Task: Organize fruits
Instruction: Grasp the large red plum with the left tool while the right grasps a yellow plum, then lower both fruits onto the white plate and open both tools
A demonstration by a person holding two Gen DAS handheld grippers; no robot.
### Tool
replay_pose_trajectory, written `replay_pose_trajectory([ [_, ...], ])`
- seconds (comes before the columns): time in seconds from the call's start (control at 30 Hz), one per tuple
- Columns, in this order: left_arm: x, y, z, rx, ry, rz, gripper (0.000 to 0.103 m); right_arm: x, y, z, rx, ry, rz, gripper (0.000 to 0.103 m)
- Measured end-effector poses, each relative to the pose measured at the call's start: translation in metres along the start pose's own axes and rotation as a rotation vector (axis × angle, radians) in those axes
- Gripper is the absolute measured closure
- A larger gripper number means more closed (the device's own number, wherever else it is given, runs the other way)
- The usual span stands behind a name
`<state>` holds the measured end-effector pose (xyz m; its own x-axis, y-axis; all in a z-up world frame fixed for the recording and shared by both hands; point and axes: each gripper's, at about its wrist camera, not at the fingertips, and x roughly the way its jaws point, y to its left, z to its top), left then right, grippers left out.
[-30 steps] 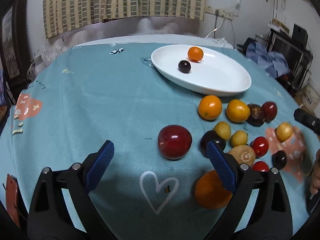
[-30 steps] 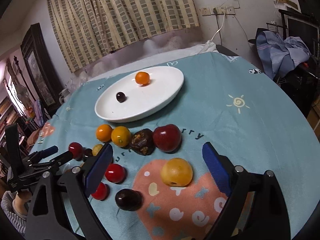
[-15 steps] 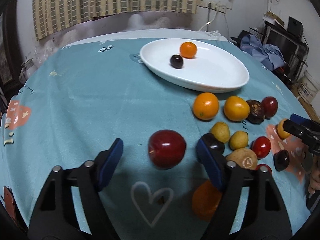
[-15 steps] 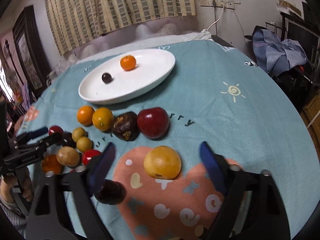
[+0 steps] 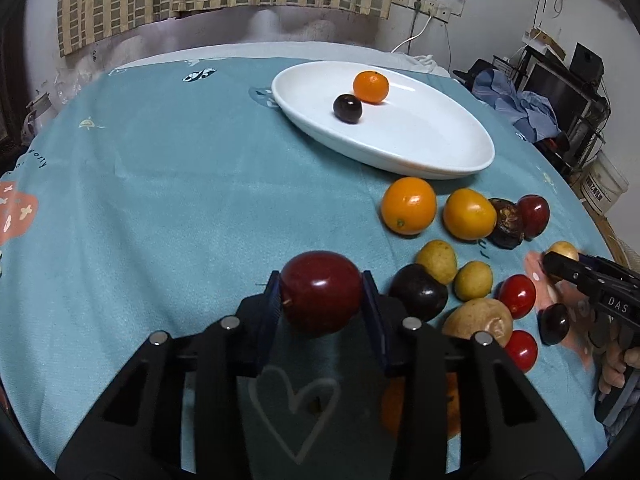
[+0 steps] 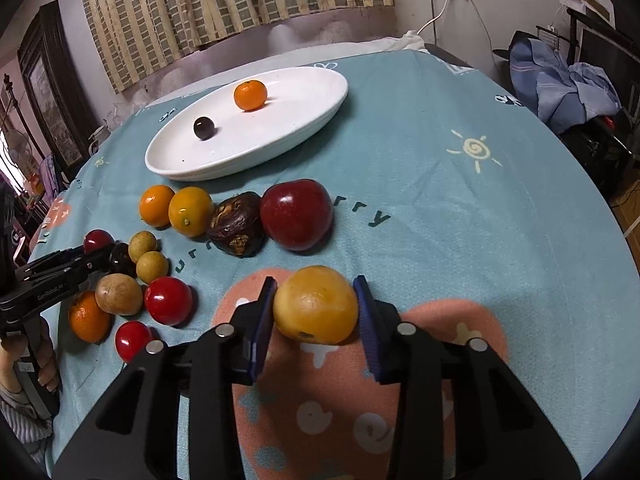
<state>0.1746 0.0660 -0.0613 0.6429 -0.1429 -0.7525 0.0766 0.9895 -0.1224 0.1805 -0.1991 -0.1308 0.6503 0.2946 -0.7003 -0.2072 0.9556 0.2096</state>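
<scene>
My left gripper (image 5: 322,300) is shut on a dark red apple (image 5: 321,292) on the teal tablecloth. My right gripper (image 6: 316,312) is shut on a yellow-orange fruit (image 6: 316,310) over the pink patch of the cloth. A white oval plate (image 5: 420,148) at the back holds a small orange (image 5: 371,87) and a dark round fruit (image 5: 347,108); the plate also shows in the right wrist view (image 6: 280,136). Several loose fruits lie between the grippers and the plate: oranges (image 5: 408,205), a red apple (image 6: 296,214), a dark brown fruit (image 6: 236,224), red tomatoes (image 6: 168,300).
The round table's edge curves close on the right, with clutter and blue clothes (image 6: 560,76) beyond it. A curtain hangs behind the table. The left gripper shows at the left of the right wrist view (image 6: 60,272); the right gripper shows at the right of the left wrist view (image 5: 592,284).
Both grippers moved forward and closed: the left around the dark red apple, the right around the yellow-orange fruit. Both were open a second ago.
</scene>
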Motion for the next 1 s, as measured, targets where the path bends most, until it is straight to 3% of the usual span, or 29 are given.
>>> replay_pose_trajectory([
  [0.2,-0.017,0.001,0.003,-0.017,-0.076,0.004,0.064,-0.025,0.005,0.007,-0.006,-0.140,0.037,0.065],
  [0.4,-0.024,-0.019,0.056,0.004,-0.145,-0.012,0.063,-0.022,0.022,0.060,-0.017,-0.173,0.084,0.065],
  [0.57,0.004,-0.043,0.095,0.021,-0.153,-0.033,0.063,0.013,0.040,0.103,-0.015,-0.165,0.101,0.065],
  [0.7,0.039,-0.049,0.108,0.010,-0.106,-0.045,0.063,0.051,0.039,0.116,0.013,-0.121,0.129,0.063],
  [0.77,0.050,-0.043,0.114,-0.036,-0.066,-0.123,0.062,0.062,0.037,0.118,0.024,-0.094,0.138,0.063],
  [0.83,0.047,-0.035,0.120,-0.072,-0.094,-0.147,0.047,0.067,0.035,0.122,0.021,-0.073,0.120,0.062],
  [0.87,0.044,-0.033,0.121,-0.076,-0.107,-0.136,0.031,0.065,0.034,0.122,0.026,-0.083,0.120,0.059],
  [0.9,0.043,-0.033,0.121,-0.074,-0.115,-0.130,0.029,0.061,0.031,0.123,0.038,-0.104,0.124,0.048],
  [0.93,0.041,-0.032,0.120,-0.066,-0.117,-0.125,0.029,0.056,0.029,0.123,0.051,-0.125,0.122,0.030],
  [1.0,0.037,-0.031,0.119,-0.064,-0.116,-0.123,0.029,0.045,0.028,0.123,0.055,-0.167,0.134,0.030],
])
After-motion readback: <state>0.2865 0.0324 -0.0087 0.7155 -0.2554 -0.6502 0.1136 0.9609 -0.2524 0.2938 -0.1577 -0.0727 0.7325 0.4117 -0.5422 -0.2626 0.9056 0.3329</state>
